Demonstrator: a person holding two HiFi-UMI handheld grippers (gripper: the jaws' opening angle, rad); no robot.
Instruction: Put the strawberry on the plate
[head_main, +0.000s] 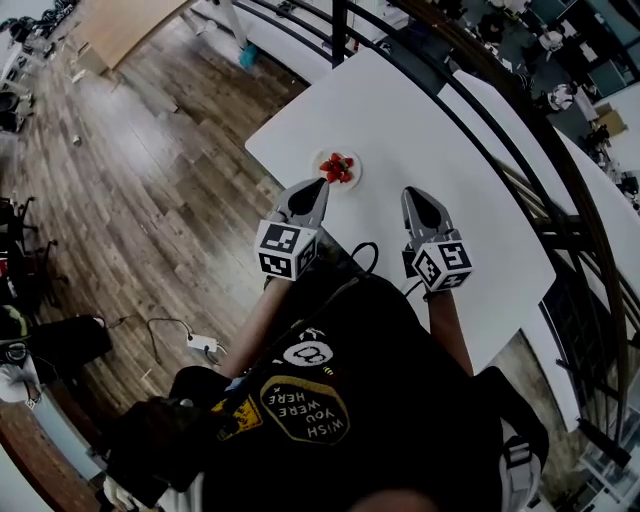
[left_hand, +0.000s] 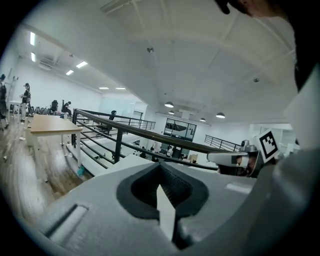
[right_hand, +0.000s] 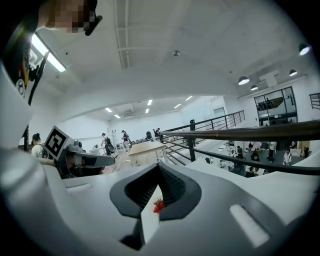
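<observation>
While both pairs of jaws are clenched on nothing, the strawberries (head_main: 338, 168) lie on the plate (head_main: 357, 166) on the white table (head_main: 450, 140), just ahead of the left gripper (head_main: 317, 187); the right gripper (head_main: 414, 195) sits alongside

Strawberries (head_main: 337, 168) too small to count; plate (head_main: 357, 171) edge indistinct.
</observation>
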